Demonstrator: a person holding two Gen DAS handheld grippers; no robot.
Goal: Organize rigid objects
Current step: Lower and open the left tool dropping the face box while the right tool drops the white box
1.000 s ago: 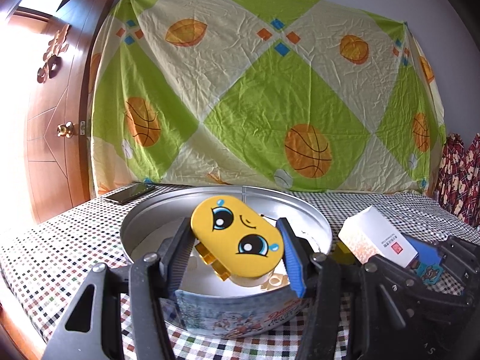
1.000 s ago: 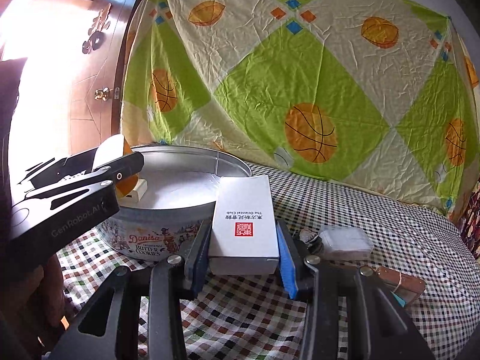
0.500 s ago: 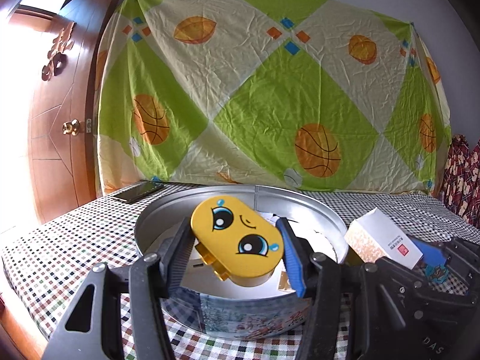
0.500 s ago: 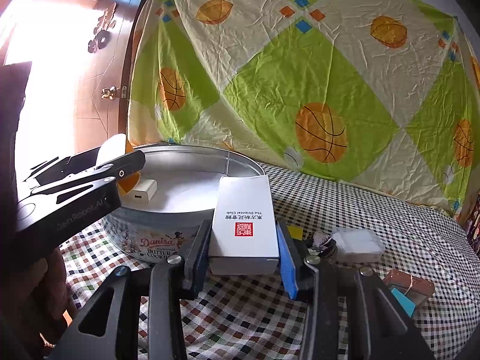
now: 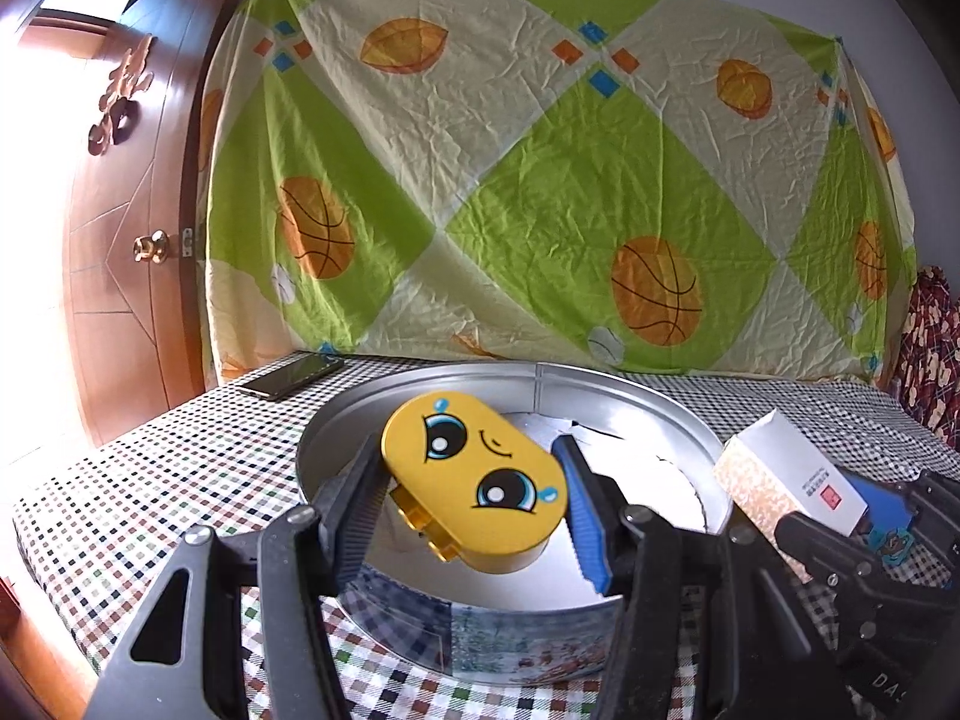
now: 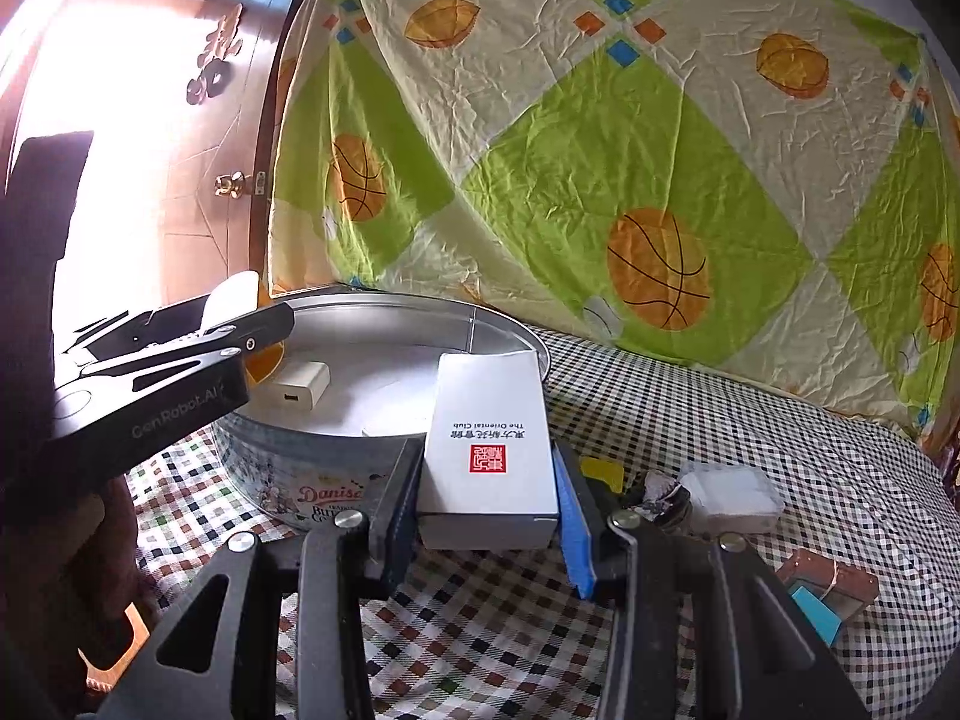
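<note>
My left gripper [image 5: 469, 463] is shut on a yellow oval case [image 5: 474, 480] with a cartoon face, tilted above the open round cookie tin [image 5: 630, 396]. My right gripper [image 6: 487, 462] is shut on a white rectangular box [image 6: 489, 408] with a red seal, lying flat just right of the tin [image 6: 270, 474]. In the left wrist view the same white box [image 5: 780, 468] shows at the tin's right rim. The left gripper [image 6: 258, 333] reaches over the tin's left side in the right wrist view. A small white charger [image 6: 297, 384] lies on the tin's floor.
A checked cloth [image 6: 750, 408] covers the table. To the right lie a white packet [image 6: 729, 495], a brown box [image 6: 831, 585], a blue item [image 6: 816, 612] and a yellow piece [image 6: 603, 471]. A dark phone [image 5: 291, 375] rests at the far left. A patterned sheet hangs behind, and a wooden door [image 5: 120, 240] stands at left.
Both views have drifted slightly, so the tin sits a little further right. In the right wrist view the white charger came out from behind the left gripper. Both grips are unchanged.
</note>
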